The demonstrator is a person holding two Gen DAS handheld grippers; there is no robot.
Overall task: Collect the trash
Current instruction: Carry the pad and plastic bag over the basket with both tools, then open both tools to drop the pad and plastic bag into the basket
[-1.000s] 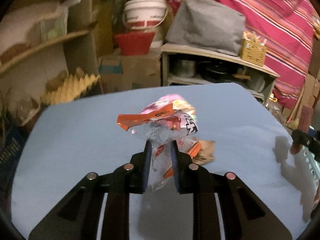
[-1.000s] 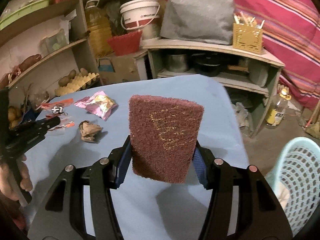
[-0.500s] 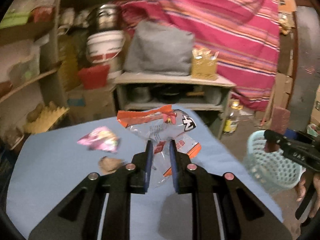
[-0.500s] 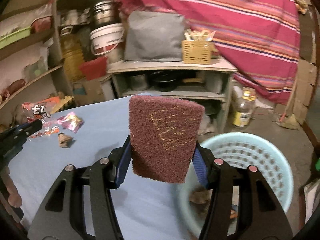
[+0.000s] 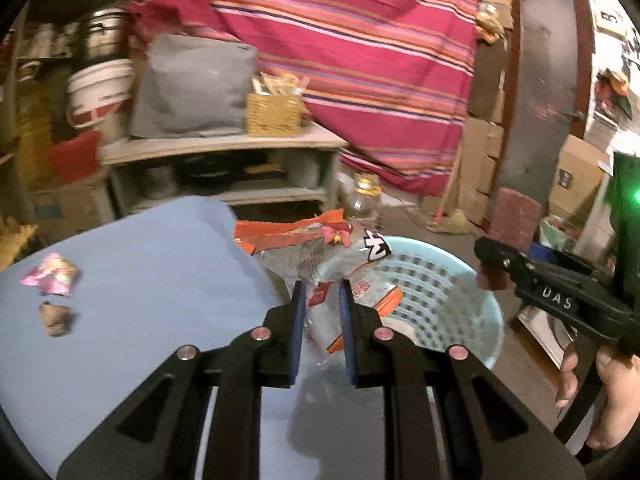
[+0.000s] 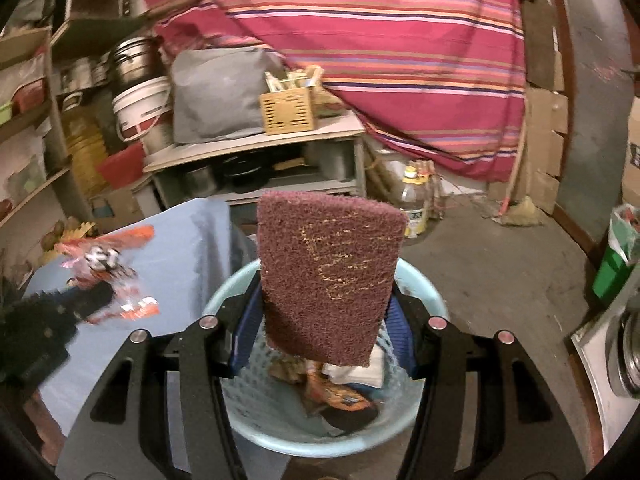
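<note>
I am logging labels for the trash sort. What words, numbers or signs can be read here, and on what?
"DAS": white letters on the right gripper body, left wrist view.
Large black-and-white characters and red printed labels on the snack wrapper held in the left gripper: not legible.
Label on the plastic bottle on the floor: too small.
Gold marks on the scouring pad: unreadable.

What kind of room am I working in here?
Likely a cluttered home storeroom or pantry: open shelves with pots and a white bucket, stacked cardboard boxes, and a striped cloth hung as a backdrop.
</note>
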